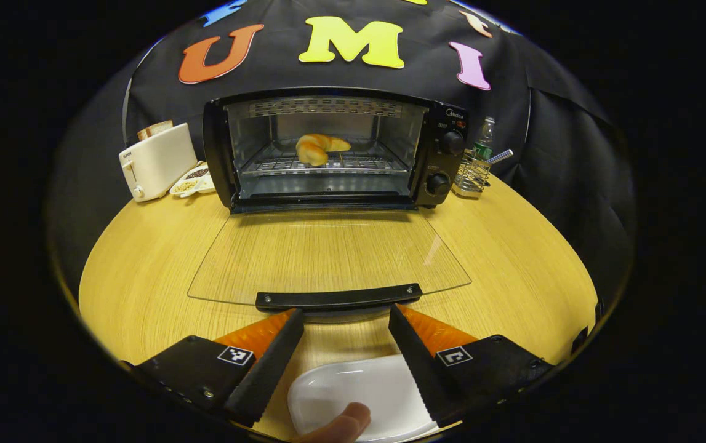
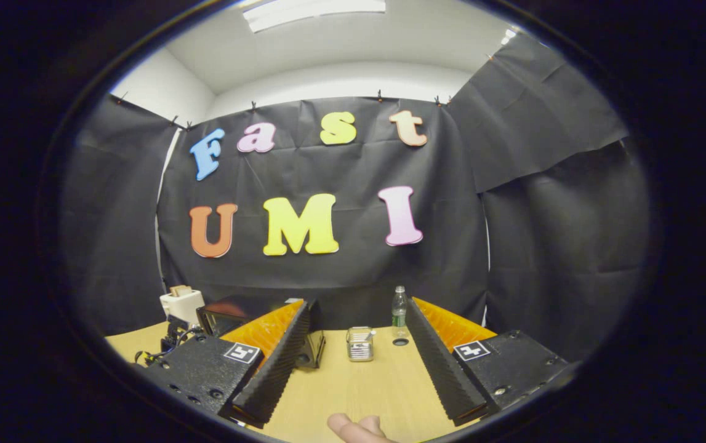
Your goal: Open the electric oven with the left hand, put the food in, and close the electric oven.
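The black electric oven [image 1: 334,147] stands at the back of the wooden table, its glass door [image 1: 328,255] folded flat down toward me. A golden croissant [image 1: 319,147] lies on the wire rack inside. My left gripper [image 1: 345,315] is open, its tips just short of the door's black handle [image 1: 338,297], with nothing between the fingers. A white plate [image 1: 359,394] lies under it, with a fingertip [image 1: 340,424] at the bottom edge. My right gripper [image 2: 357,307] is open and held higher, pointing at the booth wall; the oven [image 2: 229,314] is partly behind its left finger.
A white toaster [image 1: 156,161] and a small dish of snacks [image 1: 192,181] sit left of the oven. A wire holder [image 1: 471,173] and a plastic bottle [image 1: 484,140] stand on its right. The right gripper view has the metal holder [image 2: 360,343] and bottle [image 2: 399,312] too.
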Demonstrator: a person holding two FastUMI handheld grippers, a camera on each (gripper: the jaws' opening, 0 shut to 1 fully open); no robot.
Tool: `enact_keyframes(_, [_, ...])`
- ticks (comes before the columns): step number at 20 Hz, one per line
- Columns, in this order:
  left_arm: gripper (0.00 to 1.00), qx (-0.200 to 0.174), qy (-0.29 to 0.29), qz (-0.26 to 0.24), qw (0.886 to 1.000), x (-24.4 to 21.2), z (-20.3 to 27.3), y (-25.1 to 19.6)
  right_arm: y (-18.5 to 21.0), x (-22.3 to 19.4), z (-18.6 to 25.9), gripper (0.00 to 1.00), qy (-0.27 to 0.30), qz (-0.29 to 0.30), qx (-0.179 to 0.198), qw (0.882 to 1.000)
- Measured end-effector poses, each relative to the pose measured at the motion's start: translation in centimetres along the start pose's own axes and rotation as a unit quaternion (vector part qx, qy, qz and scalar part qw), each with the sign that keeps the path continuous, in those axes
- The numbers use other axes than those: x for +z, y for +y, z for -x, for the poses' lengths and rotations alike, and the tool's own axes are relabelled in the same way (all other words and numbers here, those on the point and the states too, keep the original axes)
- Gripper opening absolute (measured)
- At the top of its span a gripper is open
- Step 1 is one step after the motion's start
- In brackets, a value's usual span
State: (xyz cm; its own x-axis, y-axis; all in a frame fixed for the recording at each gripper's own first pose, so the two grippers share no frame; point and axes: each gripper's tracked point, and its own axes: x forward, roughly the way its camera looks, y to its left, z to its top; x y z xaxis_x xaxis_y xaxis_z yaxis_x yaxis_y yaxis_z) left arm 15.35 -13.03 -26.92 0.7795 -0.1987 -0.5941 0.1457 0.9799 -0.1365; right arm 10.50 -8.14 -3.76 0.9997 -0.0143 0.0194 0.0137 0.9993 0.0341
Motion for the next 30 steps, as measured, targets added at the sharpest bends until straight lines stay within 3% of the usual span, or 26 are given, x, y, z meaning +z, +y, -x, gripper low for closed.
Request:
enact_keyframes(9, [0.92, 0.007, 0.016, 0.013, 1.000, 1.3, 0.7, 0.0, 0.7, 0.6, 0.1, 0.95, -0.014, 0.001, 0.019, 1.000])
enact_keyframes(17, [0.92, 0.025, -0.025, -0.004, 0.999, 5.5, 2.7, -0.2, 0.4, 0.6, 0.1, 0.95, -0.015, -0.005, 0.018, 1.000])
enact_keyframes(18, [0.92, 0.028, -0.038, -0.012, 0.999, 6.5, 3.0, -0.2, 0.4, 0.5, 0.1, 1.00, -0.014, -0.005, 0.018, 1.000])
enact_keyframes(19, [0.92, 0.031, -0.051, -0.020, 0.998, 7.6, 3.2, -0.1, 0.4, 0.6, 0.2, 0.95, -0.013, -0.005, 0.017, 1.000])
enact_keyframes(24, [0.95, 0.056, -0.093, -0.044, 0.993, 12.8, 3.3, 0.9, 0.4, 0.8, 0.6, 0.95, -0.014, -0.005, 0.018, 1.000])
enact_keyframes(27, [0.99, 0.045, -0.088, -0.020, 0.995, 14.1, 1.3, 1.7, 0.0, 1.0, 1.1, 0.95, -0.016, -0.006, 0.014, 1.000])
enact_keyframes(30, [0.98, 0.064, -0.101, -0.007, 0.993, 15.0, 1.2, 3.5, -0.6, 1.0, 1.7, 0.99, -0.015, -0.010, 0.008, 1.000])
